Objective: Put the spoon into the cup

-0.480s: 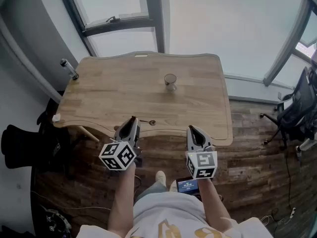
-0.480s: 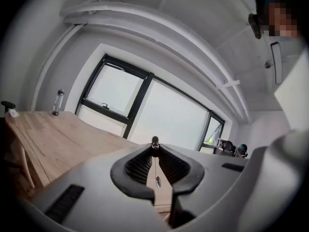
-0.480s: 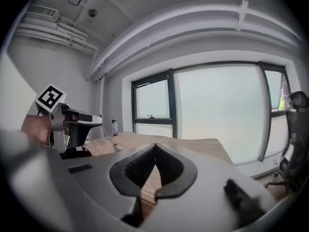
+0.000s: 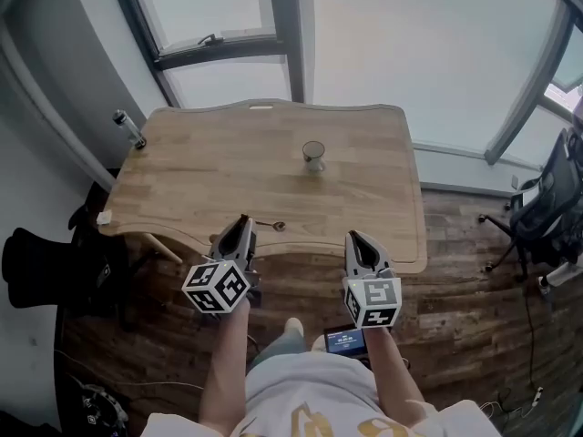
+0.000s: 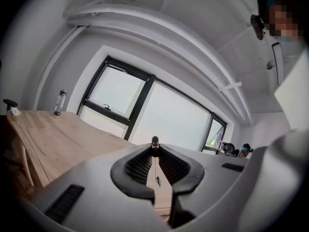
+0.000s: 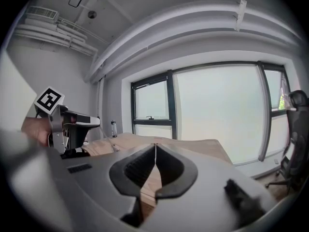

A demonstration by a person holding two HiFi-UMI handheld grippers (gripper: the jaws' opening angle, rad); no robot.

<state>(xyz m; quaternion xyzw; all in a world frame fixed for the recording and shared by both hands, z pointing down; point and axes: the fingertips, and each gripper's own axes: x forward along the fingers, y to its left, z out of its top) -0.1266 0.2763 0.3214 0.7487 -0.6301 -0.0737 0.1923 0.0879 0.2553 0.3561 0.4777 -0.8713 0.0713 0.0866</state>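
**Spoon lies by the table's near edge, cup stands well beyond it**

A person holds both grippers out low over the near edge of a wooden table (image 4: 209, 171), each pointing forward and slightly down. A small lit screen (image 4: 344, 340) sits below, between the forearms.

The left gripper (image 4: 242, 221) has its jaws a narrow slit apart. Its own view shows a sliver of tabletop between the pads and no clear grip on anything. A small dark shape sits right above the tips there, too small to name. The right gripper (image 4: 355, 238) has its jaws pressed together and holds nothing.

The spoon (image 4: 271, 225) lies flat on the table near the front edge, just to the right of the left gripper's tips. Its bowl points right and its thin handle points toward that gripper. Whether the tips touch the handle cannot be told.

The cup (image 4: 313, 154) stands upright farther in, near the middle of the table, well apart from the spoon and the grippers.

A bottle (image 4: 128, 127) stands at the far left corner. Beyond the table is a wide window (image 4: 410, 44), and an office chair (image 4: 542, 209) stands off to the right.
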